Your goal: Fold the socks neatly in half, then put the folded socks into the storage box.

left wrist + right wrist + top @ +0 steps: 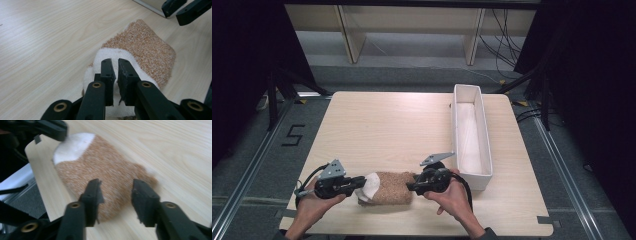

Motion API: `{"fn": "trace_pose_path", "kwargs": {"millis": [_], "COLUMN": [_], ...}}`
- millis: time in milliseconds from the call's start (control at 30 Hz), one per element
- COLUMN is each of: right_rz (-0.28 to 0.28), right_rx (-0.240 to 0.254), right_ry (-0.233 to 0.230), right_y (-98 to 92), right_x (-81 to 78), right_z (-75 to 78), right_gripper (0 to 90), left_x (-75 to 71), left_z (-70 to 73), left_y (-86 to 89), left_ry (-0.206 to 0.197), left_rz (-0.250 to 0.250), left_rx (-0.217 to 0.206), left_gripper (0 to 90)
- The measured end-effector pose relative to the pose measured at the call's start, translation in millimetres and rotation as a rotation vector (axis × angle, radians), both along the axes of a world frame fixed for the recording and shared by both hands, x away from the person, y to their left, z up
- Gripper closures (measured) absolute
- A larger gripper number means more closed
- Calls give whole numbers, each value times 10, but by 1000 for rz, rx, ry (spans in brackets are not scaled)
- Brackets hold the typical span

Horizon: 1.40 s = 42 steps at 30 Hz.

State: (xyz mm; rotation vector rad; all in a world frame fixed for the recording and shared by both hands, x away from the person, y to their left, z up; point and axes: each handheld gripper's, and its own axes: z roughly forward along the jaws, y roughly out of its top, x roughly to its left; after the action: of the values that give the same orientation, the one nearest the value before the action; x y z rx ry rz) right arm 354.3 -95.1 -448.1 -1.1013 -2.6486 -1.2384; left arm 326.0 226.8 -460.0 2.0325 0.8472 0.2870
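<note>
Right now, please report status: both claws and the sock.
Left claw nearly closed over the white end of the sock. Right claw open above the brown end. White tray beside, not blocking.

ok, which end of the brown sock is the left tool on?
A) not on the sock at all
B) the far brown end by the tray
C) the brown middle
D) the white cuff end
D: in the left gripper view, the left tool has its near-closed jaws over the sock's white cuff.
</note>
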Motion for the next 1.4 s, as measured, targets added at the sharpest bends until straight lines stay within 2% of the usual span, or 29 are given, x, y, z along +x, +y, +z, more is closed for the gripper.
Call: {"fn": "trace_pose_path", "kwargs": {"millis": [33, 100, 167, 200, 233, 267, 300, 333, 400, 533, 633, 767, 800, 900, 1067, 1167, 1200, 1233, 1267, 1333, 1400], "right_rz": [-22, -56, -60, -62, -72, -77, -77, -79, -81, -77, -93, -92, -92, -98, -97, -89, -96, -108, -106, -115, -110], "right_rx": [5, -10, -14, -19, -16, -18, -18, -14, -17, 16, 17, 32, 42, 38, 83, 104, 109, 113, 117, 125, 137], "right_ry": [15, 16, 27, 38, 64, 65, 65, 86, 100, 135, 139, 152, 165, 166, 225, 230, 249, 249, 254, 269, 265], "right_y": [-26, -74, -97, -113, -121, -124, -124, -118, -101, -97, -99, -100, -88, -65, 33, 69, 87, 120, 152, 206, 233], "right_x": [-9, -20, -21, -23, -31, -24, -24, -27, -32, -26, -15, 7, 15, 22, 65, 98, 101, 138, 179, 215, 255], "right_z": [-16, -66, -108, -134, -178, -204, -204, -216, -262, -292, -304, -343, -366, -390, -485, -524, -523, -543, -565, -589, -604], "right_gripper": [536, 480, 453, 440, 402, 388, 388, 382, 352, 329, 320, 312, 308, 303, 274, 264, 258, 247, 225, 210, 203], "left_x": [-15, -25, -22, -13, -5, -3, -3, 3, 0, -9, -2, -6, 6, 13, 20, 21, 24, 34, 40, 58, 64], "left_z": [0, -19, -36, -56, -101, -107, -107, -115, -104, -84, -65, -75, -109, -154, -166, -176, -197, -202, -223, -233, -241], "left_y": [-2, -12, -21, -19, -40, -31, -31, -20, -11, -5, 20, 43, 39, 13, 32, 40, 43, 56, 53, 80, 98], "left_ry": [4, 15, 27, 30, 47, 51, 51, 53, 49, 42, 28, 37, 52, 56, 66, 74, 79, 82, 91, 108, 113], "left_rz": [1, -4, -10, -18, -8, -9, -9, -10, -7, -8, 4, 7, -6, 10, -4, -1, 5, -4, 7, 2, 3], "left_rx": [7, 6, 6, 31, 6, 15, 15, 2, 9, 17, -1, 13, 36, 16, 63, 61, 46, 53, 24, 19, 18], "left_gripper": [810, 801, 796, 796, 797, 798, 798, 798, 798, 796, 790, 789, 790, 794, 799, 803, 803, 805, 808, 812, 815]}}
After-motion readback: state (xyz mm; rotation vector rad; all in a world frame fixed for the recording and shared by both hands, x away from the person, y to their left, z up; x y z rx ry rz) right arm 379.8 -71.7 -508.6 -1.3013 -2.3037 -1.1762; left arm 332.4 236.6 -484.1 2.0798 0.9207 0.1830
